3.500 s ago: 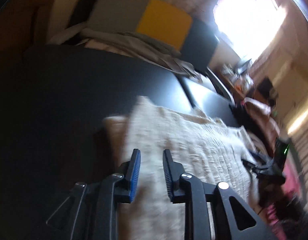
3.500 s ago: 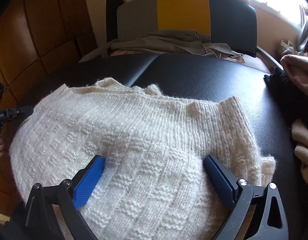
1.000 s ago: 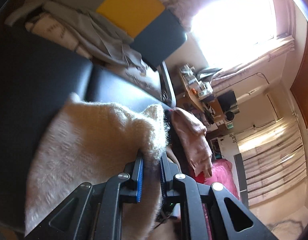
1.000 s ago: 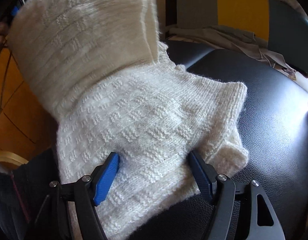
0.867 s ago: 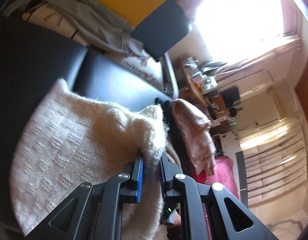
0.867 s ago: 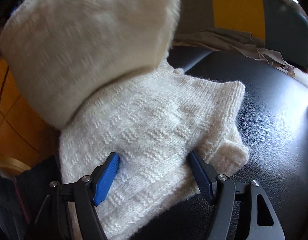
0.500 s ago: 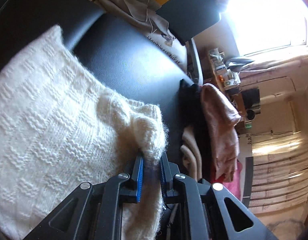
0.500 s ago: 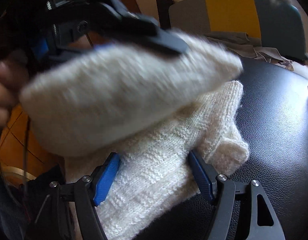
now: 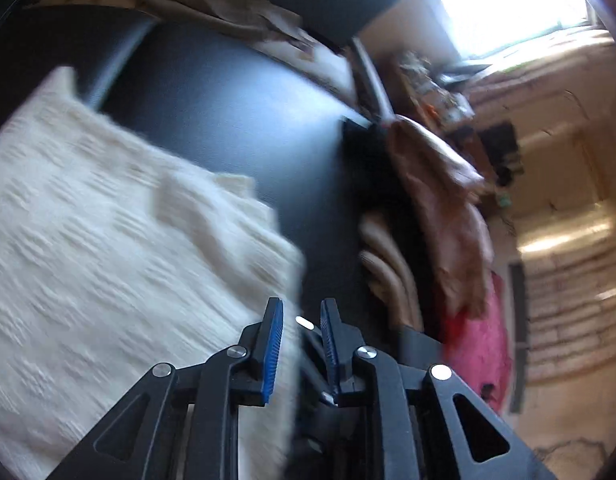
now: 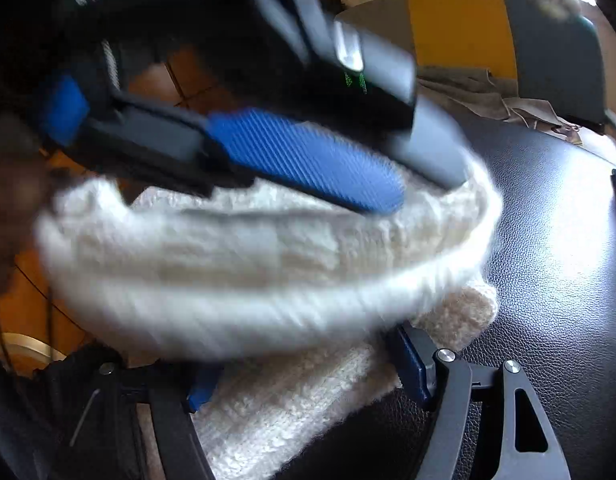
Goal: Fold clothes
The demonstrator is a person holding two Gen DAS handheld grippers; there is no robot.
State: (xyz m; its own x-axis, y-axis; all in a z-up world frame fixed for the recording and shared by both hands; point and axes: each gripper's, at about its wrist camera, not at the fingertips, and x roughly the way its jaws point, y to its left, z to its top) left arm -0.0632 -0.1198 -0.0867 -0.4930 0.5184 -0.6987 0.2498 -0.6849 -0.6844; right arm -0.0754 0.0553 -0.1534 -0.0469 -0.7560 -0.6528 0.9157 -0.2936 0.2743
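A cream knitted sweater [image 9: 107, 248] lies folded over on the black leather surface [image 9: 235, 112]. My left gripper [image 9: 301, 320] hangs just above the sweater's right edge with its jaws a little apart and nothing between the blue pads. In the right wrist view the left gripper [image 10: 308, 160] sits on top of the folded-over layer of the sweater [image 10: 247, 264]. My right gripper [image 10: 303, 380] is open wide, its jaws on either side of the sweater's lower layer; the folded layer hides its fingertips.
A pile of other clothes, pink [image 9: 440, 200], beige and black, lies at the right end of the surface. A chair with grey, yellow and dark panels [image 10: 464, 36] and draped grey cloth [image 10: 488, 96] stands behind. Wood panelling is at the left.
My left gripper carried the sweater's edge over to the right, laid it down on the lower layer and let go. The right gripper has stayed open in place.
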